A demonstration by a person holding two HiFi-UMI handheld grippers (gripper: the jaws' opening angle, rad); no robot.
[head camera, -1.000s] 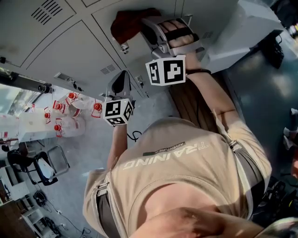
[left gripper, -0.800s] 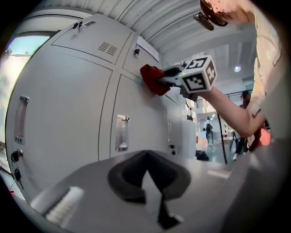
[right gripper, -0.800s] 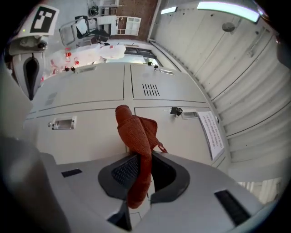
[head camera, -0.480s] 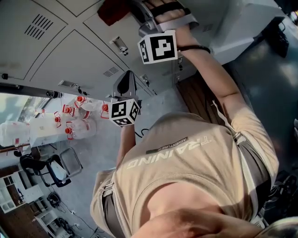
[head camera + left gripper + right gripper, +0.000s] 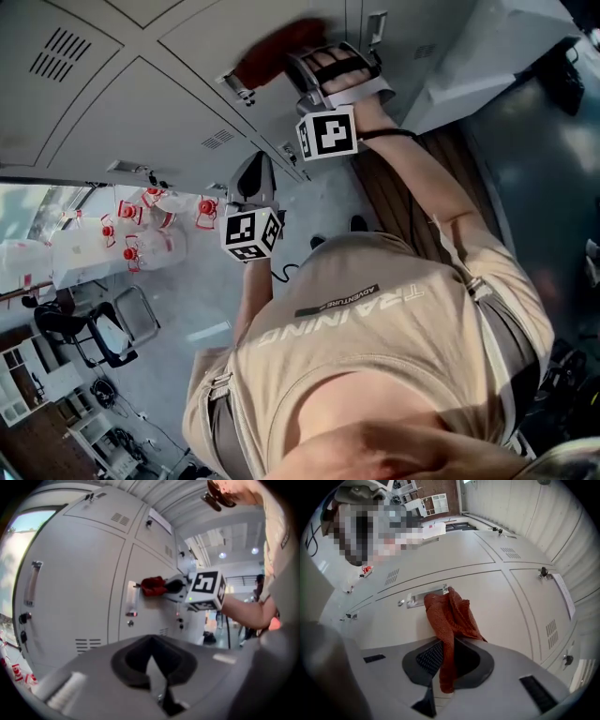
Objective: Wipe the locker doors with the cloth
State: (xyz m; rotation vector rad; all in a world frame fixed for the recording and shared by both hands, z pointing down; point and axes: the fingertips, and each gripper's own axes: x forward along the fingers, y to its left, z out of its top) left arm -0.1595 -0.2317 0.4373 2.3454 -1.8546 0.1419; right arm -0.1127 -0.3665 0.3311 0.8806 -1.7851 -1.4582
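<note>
Your right gripper [image 5: 443, 663] has its fingers closed on the red cloth [image 5: 451, 613], which bunches just beyond the fingertips against a grey locker door [image 5: 501, 602], touching its handle [image 5: 423, 596]. Your left gripper [image 5: 151, 660] is well apart, fingers together, holding nothing

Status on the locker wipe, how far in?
Done: can't tell, no door shows a wiped or a dirty patch. In hand: the right gripper is shut on the red cloth and holds it against a locker door beside its handle. The left gripper is shut, empty, held off the lockers. Left: likely the rest of this door and the neighbouring doors.
</note>
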